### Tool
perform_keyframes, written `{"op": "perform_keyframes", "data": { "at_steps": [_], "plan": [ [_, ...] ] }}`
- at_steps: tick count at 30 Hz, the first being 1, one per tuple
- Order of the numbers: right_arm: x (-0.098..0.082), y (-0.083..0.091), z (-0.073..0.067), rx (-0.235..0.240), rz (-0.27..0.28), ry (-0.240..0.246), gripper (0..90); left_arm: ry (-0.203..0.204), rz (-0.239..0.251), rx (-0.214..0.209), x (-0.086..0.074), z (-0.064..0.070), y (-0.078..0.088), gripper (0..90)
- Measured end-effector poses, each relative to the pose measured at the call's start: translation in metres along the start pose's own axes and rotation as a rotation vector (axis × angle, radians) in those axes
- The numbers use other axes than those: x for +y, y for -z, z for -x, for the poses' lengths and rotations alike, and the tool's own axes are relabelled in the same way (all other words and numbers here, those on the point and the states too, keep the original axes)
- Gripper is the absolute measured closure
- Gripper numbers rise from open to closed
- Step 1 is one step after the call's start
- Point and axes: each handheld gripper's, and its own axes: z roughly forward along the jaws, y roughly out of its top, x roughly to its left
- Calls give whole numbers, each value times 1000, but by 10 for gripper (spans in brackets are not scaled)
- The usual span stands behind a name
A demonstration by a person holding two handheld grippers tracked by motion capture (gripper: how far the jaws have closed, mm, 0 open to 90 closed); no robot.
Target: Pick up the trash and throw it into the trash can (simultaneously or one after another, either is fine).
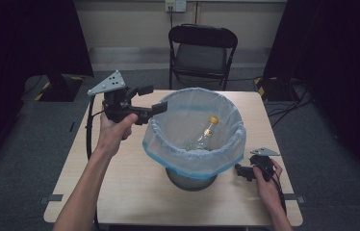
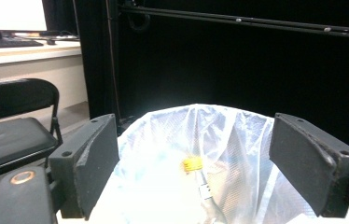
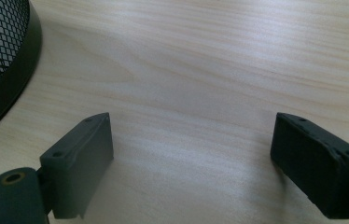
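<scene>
Two grippers idle, jaws wide, nothing held. Left gripper (image 1: 156, 98) hangs at bin (image 1: 193, 168) rim, far-left side of desk (image 1: 120, 183); bottle (image 1: 204, 135) lies inside liner (image 1: 168, 132), likely dropped. Right gripper (image 1: 242, 172) parked near desk's right edge, out of way.

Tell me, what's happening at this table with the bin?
A person sits at a wooden table with a hand-held gripper in each hand. The left gripper is held at the rim of a bin lined with a plastic bag, its jaws open and empty. A clear bottle with a yellow cap lies inside the bag. The right gripper rests open on the table beside the bin.
</scene>
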Motion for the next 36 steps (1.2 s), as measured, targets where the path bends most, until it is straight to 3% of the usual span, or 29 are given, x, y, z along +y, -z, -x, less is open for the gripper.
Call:
{"op": "perform_keyframes", "data": {
  "at_steps": [8, 18, 36],
  "plan": [
    [0, 0, 0, 0, 0, 0, 122, 1, 7, 14, -3, -7, 14, 154],
    [0, 0, 0, 0, 0, 1, 122, -8, 0, 74, -8, -16, 28, 158],
    [0, 0, 0, 0, 0, 0, 122, 38, -34, 147, -29, -35, 54, 162]
  ]
}}
